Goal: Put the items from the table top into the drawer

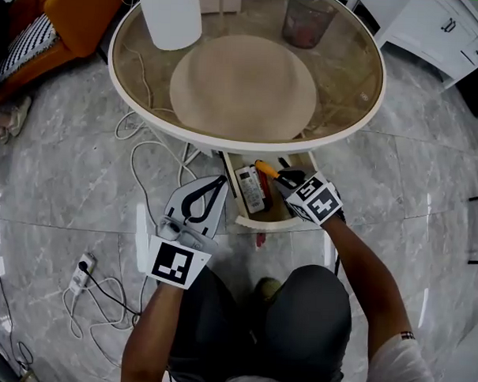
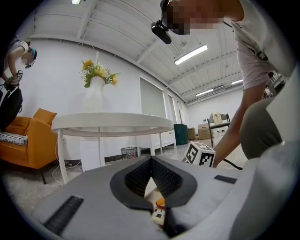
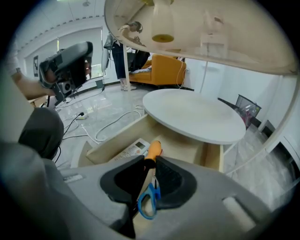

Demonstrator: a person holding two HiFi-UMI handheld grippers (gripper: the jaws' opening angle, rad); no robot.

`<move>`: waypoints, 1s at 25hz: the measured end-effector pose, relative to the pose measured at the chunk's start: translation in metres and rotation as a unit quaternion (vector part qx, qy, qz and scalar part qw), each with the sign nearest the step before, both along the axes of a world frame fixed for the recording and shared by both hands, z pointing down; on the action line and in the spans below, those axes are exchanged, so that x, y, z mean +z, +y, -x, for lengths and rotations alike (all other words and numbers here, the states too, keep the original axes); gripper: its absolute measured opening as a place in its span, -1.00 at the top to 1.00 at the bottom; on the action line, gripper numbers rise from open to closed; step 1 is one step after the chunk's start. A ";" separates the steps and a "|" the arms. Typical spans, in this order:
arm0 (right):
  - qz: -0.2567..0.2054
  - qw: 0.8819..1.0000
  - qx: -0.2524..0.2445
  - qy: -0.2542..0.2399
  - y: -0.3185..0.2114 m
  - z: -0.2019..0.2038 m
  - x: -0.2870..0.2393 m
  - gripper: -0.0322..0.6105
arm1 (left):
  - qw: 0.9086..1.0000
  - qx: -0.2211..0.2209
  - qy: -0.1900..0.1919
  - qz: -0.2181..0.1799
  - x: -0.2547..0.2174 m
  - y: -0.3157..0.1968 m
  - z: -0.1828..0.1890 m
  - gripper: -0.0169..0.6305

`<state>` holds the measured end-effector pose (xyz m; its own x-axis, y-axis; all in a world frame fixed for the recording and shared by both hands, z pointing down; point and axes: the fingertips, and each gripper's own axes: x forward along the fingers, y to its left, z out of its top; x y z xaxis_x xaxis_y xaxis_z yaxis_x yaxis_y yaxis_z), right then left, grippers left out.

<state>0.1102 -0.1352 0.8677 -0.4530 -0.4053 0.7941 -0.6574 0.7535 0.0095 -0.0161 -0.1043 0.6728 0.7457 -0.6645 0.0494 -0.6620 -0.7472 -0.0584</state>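
Pinching an orange-handled tool [image 1: 265, 168] [image 3: 154, 149] at its black collar, my right gripper [image 1: 285, 179] [image 3: 151, 161] points steeply down into the open drawer [image 1: 261, 220] [image 3: 105, 146], which is pulled out from under the rim of the round glass-topped table [image 1: 362, 97]. The pads are clamped on the tool, and its orange end sticks out past the jaw tips over the back of the drawer; I cannot tell whether it touches the drawer's floor. A blue loop [image 3: 147, 202], like a scissor handle, shows in the gap behind my pads, and I cannot tell whether it belongs to the same tool. Inside the drawer a white remote control [image 1: 251, 188] [image 3: 133, 149] lies lengthwise, just beside the orange handle on its left in the head view. My left gripper [image 1: 222, 180] [image 2: 151, 161] is held level just left of the drawer, its jaws pressed together at the tips with nothing between them. On the table top stands a white vase [image 1: 169, 13] [image 2: 95, 91] with yellow flowers [image 2: 97, 71] in it. A wastebasket [image 2: 127, 152] stands on the floor beyond the table; what it holds is too small to make out.
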 end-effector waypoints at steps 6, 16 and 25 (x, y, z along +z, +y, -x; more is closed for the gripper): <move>0.021 1.000 0.018 0.010 -0.009 -0.002 0.019 0.67 | 1.000 0.001 -0.005 0.009 0.007 0.000 0.000 0.95; 0.082 0.995 0.010 0.051 -0.005 -0.001 0.036 0.64 | 1.000 -0.002 -0.006 0.004 0.006 -0.001 0.007 0.95; 0.085 0.995 -0.007 0.054 0.005 -0.002 0.038 0.52 | 1.000 -0.004 -0.004 0.013 0.013 0.001 0.009 0.95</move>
<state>0.1118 -0.1301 0.9055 -0.3655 -0.2560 0.8949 -0.6489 0.7594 -0.0478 -0.0249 -0.1035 0.6862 0.7395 -0.6693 0.0725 -0.6679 -0.7429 -0.0454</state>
